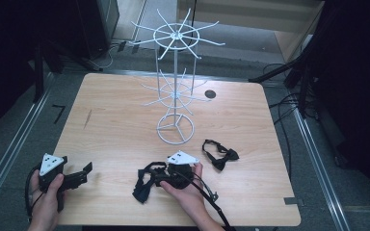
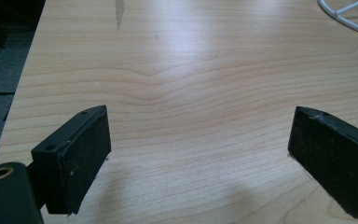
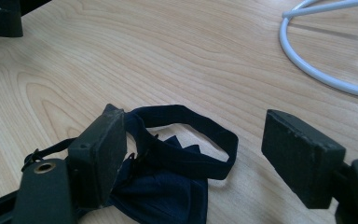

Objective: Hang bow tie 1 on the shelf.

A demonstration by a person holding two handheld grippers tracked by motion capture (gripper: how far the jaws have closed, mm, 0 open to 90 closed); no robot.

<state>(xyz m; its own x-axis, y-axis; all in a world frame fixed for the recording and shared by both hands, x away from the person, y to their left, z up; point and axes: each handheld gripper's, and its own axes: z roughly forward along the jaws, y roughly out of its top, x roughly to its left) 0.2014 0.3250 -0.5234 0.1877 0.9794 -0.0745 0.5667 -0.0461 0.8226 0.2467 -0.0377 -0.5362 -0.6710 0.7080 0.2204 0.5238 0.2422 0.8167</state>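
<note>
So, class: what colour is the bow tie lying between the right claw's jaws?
Dark navy blue bow tie, best seen in the right gripper view.

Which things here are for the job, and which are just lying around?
For the job:
- dark bow tie between the open right gripper jaws
- second bow tie
- white wire rack, probably

Just lying about:
- open left gripper, holding nothing
- wooden table
- cables on the floor

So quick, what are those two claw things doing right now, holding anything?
Left gripper: open, holding nothing, over bare table.
Right gripper: open, jaws either side of a dark bow tie, not clamped on it.
</note>
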